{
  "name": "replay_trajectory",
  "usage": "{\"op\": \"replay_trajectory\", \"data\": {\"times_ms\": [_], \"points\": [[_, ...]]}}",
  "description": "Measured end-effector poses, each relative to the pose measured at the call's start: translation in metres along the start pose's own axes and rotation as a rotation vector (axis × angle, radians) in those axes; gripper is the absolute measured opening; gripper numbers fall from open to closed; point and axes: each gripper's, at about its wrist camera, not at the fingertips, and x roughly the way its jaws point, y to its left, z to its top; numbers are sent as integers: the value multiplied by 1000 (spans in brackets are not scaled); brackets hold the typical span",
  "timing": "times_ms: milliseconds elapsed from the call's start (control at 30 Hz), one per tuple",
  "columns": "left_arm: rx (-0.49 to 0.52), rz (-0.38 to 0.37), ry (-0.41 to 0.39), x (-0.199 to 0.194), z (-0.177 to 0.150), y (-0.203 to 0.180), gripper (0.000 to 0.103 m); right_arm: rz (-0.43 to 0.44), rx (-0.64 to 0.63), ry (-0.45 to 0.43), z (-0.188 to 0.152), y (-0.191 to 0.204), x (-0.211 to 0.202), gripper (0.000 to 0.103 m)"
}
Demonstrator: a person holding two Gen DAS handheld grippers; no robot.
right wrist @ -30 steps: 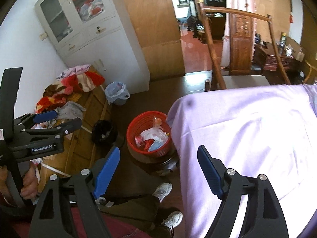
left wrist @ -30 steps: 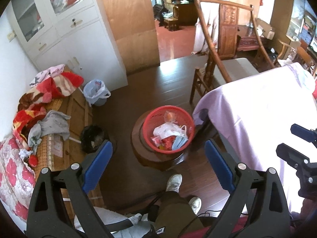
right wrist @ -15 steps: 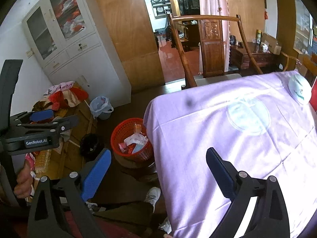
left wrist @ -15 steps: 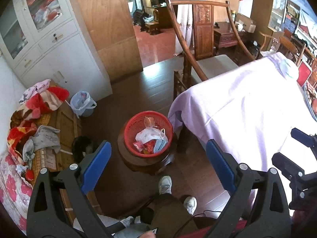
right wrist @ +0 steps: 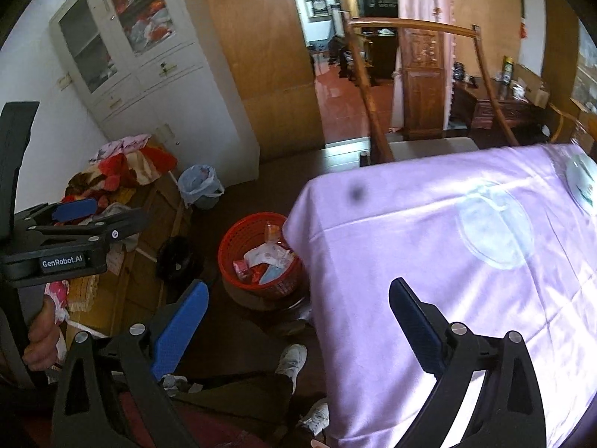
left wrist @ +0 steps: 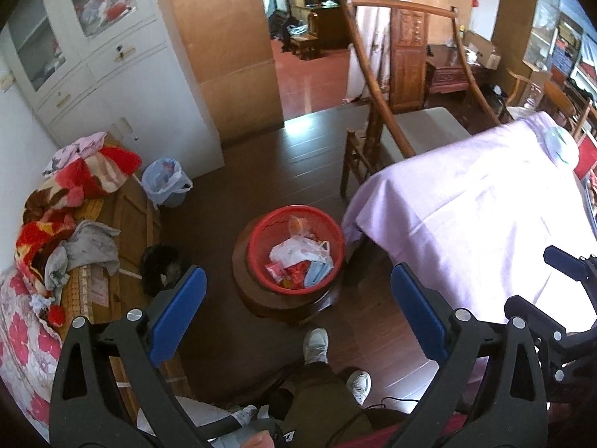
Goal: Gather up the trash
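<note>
A red mesh basket (left wrist: pixel 261 233) sits on a round wooden stool (left wrist: pixel 253 298) on the floor beside the table. It holds trash (left wrist: pixel 298 261): face masks, wrappers and a clear packet. It also shows in the right wrist view (right wrist: pixel 238 246). My left gripper (left wrist: pixel 298 310) is open and empty, held high above the floor near the basket. My right gripper (right wrist: pixel 298 317) is open and empty over the near left corner of the table with the lilac cloth (right wrist: pixel 447 261). A white mask-like item (right wrist: pixel 580 183) lies at the table's far right edge.
A wooden chair (left wrist: pixel 391 112) stands behind the table. A small bin with a blue bag (left wrist: pixel 166 183) stands by the white cabinet (left wrist: pixel 112 74). A bench piled with clothes and blankets (left wrist: pixel 67 216) runs along the left. The person's feet (left wrist: pixel 317 343) are near the stool.
Both grippers have risen and swung right, from over the basket toward the table. The basket now looks smaller and the table top fills more of the right wrist view. Both stay open.
</note>
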Motion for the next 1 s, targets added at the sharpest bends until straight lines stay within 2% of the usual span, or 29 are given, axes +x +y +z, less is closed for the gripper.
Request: {"op": "replay_trajectory", "data": {"times_ms": [333, 500, 767, 1000], "points": [[-117, 48, 38, 32, 18, 60, 96, 7, -118, 52, 56, 44, 45, 96], [-165, 35, 48, 49, 28, 84, 96, 0, -136, 92, 80, 55, 67, 96], [-179, 21, 74, 71, 36, 99, 96, -19, -139, 157, 101, 63, 92, 96], [-192, 0, 94, 82, 44, 106, 96, -36, -165, 172, 111, 68, 99, 96]]}}
